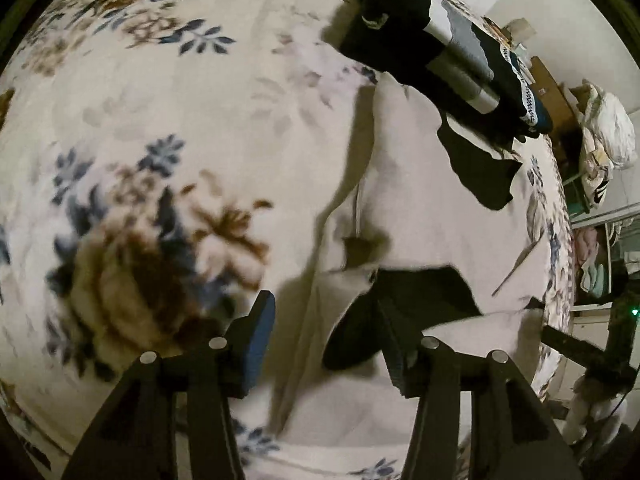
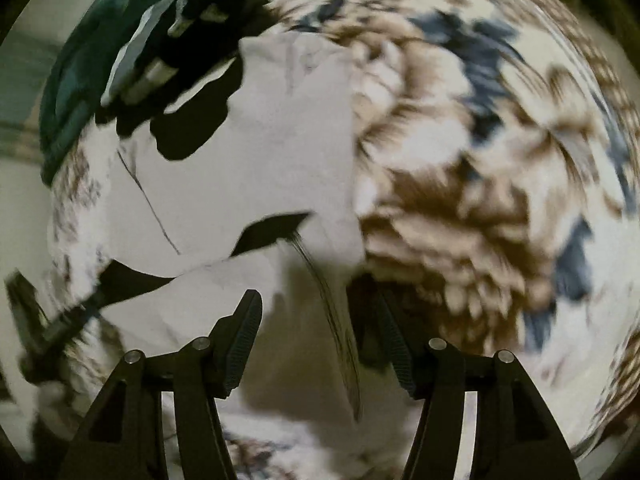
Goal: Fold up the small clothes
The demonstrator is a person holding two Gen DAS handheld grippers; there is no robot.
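A small pale pink garment with black patches [image 1: 432,208] lies partly folded on the floral blanket [image 1: 168,92]. It also shows in the right wrist view [image 2: 272,152], blurred by motion. My left gripper [image 1: 326,328] is open just above the garment's near edge, with a black patch beside its right finger. My right gripper [image 2: 320,332] is open over the garment's near right edge, holding nothing.
A stack of folded dark and grey clothes [image 1: 448,44] lies at the far side of the blanket, seen too in the right wrist view [image 2: 132,60]. Beyond the bed's right edge are a white bundle [image 1: 604,132], shelves and a black stand [image 1: 592,356].
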